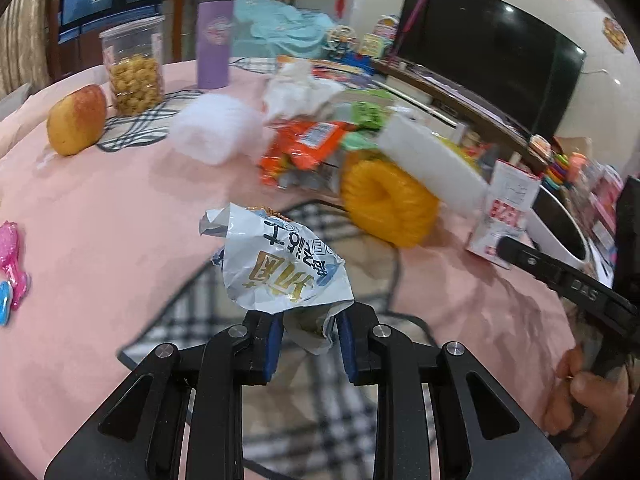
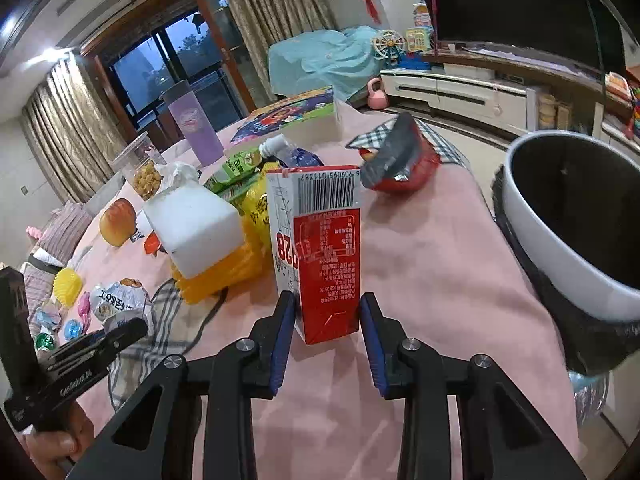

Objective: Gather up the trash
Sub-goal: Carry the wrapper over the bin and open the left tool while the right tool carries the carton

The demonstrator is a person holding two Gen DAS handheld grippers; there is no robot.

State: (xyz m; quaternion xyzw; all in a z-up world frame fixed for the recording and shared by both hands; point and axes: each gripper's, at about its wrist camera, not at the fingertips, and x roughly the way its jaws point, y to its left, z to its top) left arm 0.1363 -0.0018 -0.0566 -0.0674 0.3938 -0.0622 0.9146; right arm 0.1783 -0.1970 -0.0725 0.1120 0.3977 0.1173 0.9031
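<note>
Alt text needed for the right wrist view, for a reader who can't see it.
The right tongs grip the base of an upright red-and-white drink carton on a pink tablecloth. A white bin with a black liner stands at the right; a white foam block and snack wrappers lie left.

We see bare pink table (image 2: 420, 248) to the right of the red-and-white carton (image 2: 316, 248), and it runs open up to the white bin (image 2: 560, 232) at the table edge. Behind the carton a red snack bag (image 2: 400, 160) lies on the far side. On the carton's left the white foam block (image 2: 196, 224) on the yellow ribbed piece (image 2: 224, 272) stands very near, so that side is tight. In the left wrist view, the cloth left of the crumpled white wrapper (image 1: 276, 264) is free as far as the apple (image 1: 76, 120) and the pink glitter toy (image 1: 12, 264). Beyond the wrapper, the orange packets (image 1: 304, 148) and the white fluffy lump (image 1: 216, 132) block the way.
</note>
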